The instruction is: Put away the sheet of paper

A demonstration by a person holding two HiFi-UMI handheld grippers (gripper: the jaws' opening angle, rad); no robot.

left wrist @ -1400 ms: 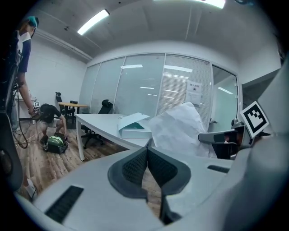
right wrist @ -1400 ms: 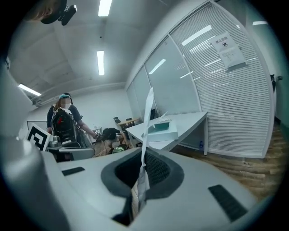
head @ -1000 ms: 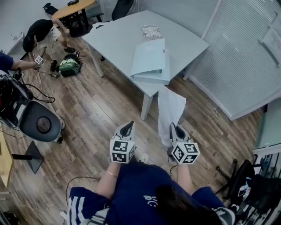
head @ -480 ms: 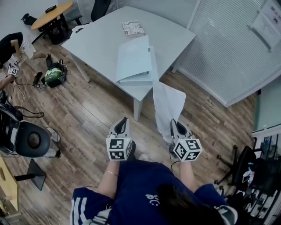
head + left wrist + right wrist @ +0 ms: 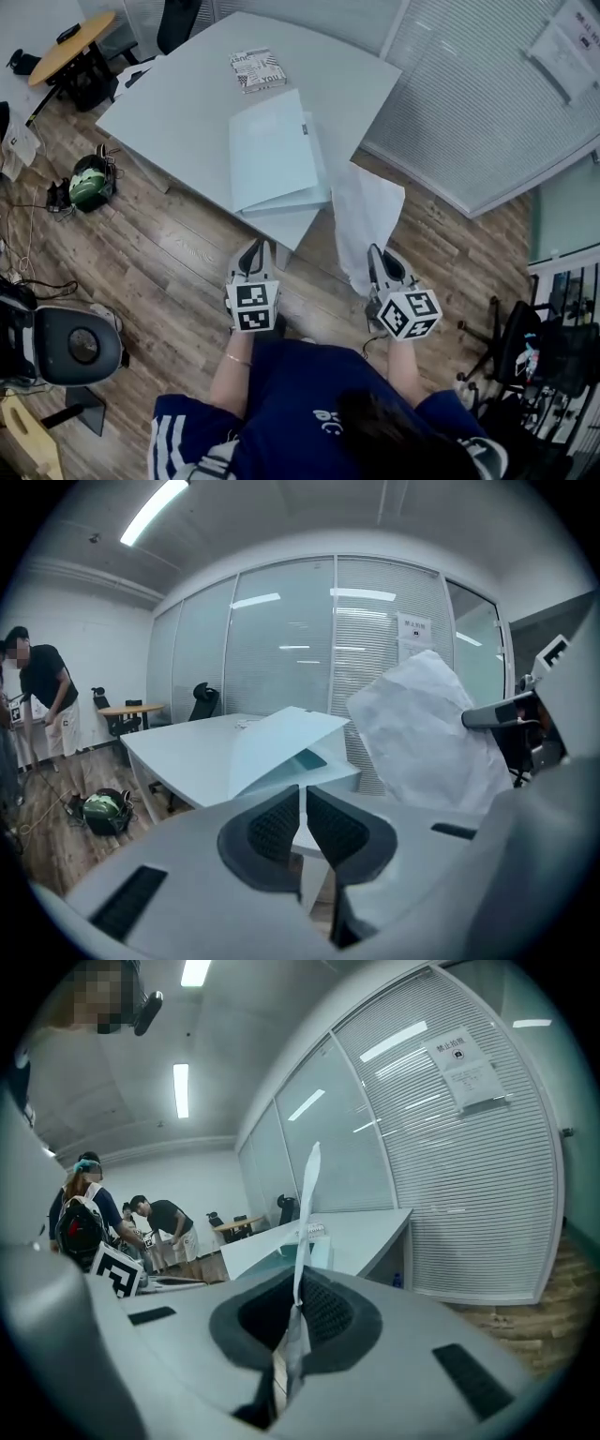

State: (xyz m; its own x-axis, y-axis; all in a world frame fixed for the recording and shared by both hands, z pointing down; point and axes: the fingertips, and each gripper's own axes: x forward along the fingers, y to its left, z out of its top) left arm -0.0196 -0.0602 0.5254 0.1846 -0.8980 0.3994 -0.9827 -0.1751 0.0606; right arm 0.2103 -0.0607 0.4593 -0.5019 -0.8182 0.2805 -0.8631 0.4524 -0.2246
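On the far left, a person in a dark shirt point(image 5: 45, 700) stands by a small round wooden table point(image 5: 70, 42). Nearer on that side, a black office chair point(image 5: 80, 345) sits on the wood floor point(image 5: 187, 244), and a green bag point(image 5: 89, 181) lies among cables a little farther off.

The big pale grey table point(image 5: 169, 108) fills the middle of the room. A printed booklet point(image 5: 258, 70) lies toward its far side. A light blue folder point(image 5: 277, 155) rests at its near corner, with the cover raised at a slant.

Just off that near corner, the left gripper point(image 5: 251, 251) points toward the table. Its jaws are pressed together with nothing between them.

To its right, the right gripper point(image 5: 376, 258) is clamped on the lower edge of the sheet of paper point(image 5: 370, 211). The white, creased sheet stands up out of the jaws. It is held in the air just right of the folder and the table's near corner, above the floor. I cannot tell whether its top brushes the table edge.

A glass wall with white blinds point(image 5: 487, 94) runs along the right, with a notice point(image 5: 577, 42) fixed to it at the far end. At the near right, dark chairs and clutter point(image 5: 534, 366) crowd the floor.
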